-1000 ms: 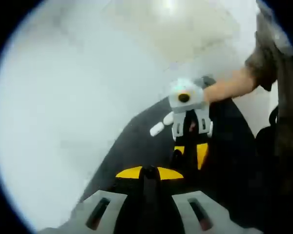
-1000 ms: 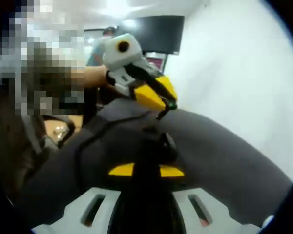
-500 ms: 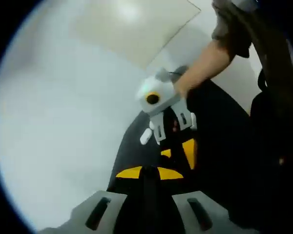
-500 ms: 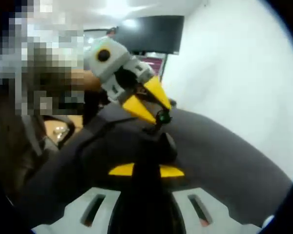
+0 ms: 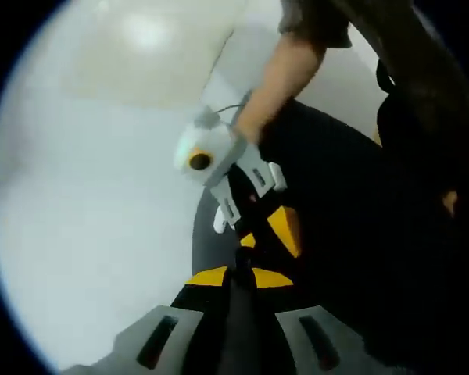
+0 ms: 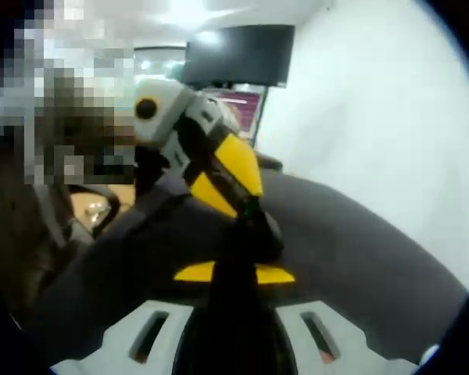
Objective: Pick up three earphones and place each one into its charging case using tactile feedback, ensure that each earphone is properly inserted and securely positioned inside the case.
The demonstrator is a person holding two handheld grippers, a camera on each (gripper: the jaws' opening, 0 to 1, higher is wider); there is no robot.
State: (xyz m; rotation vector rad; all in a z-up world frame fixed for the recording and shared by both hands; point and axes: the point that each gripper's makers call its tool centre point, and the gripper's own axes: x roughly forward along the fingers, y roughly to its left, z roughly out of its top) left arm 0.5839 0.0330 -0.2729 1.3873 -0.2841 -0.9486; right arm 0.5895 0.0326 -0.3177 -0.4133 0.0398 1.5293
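Your left gripper (image 6: 246, 205), jaws narrowed to a point, meets a dark object (image 6: 259, 234) ahead of your right gripper (image 6: 234, 269) (whose jaws' width I cannot tell).

Dark mat (image 6: 359, 242): matt cloth. Left gripper (image 6: 250, 205), right gripper (image 5: 246, 244): smooth yellow plastic jaws.

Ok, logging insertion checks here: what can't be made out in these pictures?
- Left gripper view: whether the right gripper holds anything; yellow tips hide it.
- Left gripper view: small white piece, too blurred to identify.
- Right gripper view: dark object under left gripper, partly covered.
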